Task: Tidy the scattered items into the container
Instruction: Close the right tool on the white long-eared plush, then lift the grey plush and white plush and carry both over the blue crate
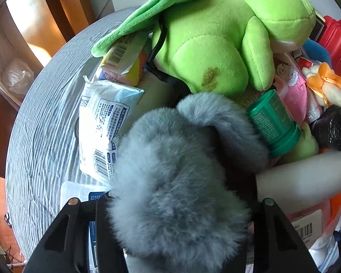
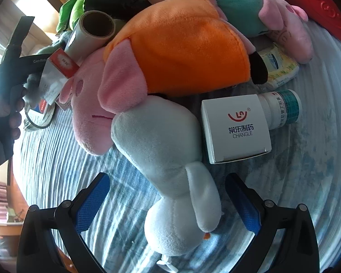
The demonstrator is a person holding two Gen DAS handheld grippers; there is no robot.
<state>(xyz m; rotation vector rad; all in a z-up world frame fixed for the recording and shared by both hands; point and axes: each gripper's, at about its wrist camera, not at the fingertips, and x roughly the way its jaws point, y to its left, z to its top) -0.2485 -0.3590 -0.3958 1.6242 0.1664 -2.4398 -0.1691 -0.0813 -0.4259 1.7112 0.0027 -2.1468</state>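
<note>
Clamping a grey furry toy (image 1: 177,182), the left gripper (image 1: 170,238) has its jaws pressed into the fur from both sides near the bottom of its own view, so the toy bulges up between them and hides whatever lies under it. It hangs over a crowded heap rather than bare cloth: a white printed packet (image 1: 102,125) to the left, a green frog plush (image 1: 216,36) beyond, a green bottle (image 1: 272,125) and a white roll (image 1: 302,177) to the right. Whether this heap already sits inside the container I cannot tell; no rim shows.

Further right, the right gripper (image 2: 168,207) points down with its blue-padded jaws apart, one on either side of a white plush (image 2: 170,154) lying on the striped cloth (image 2: 56,170) but not touching it, seemingly lined up for a grasp. Behind the plush lies an orange-and-pink plush (image 2: 177,52), and to its right a white medicine box (image 2: 236,127) with a pill bottle (image 2: 284,107) just beside it.
</note>
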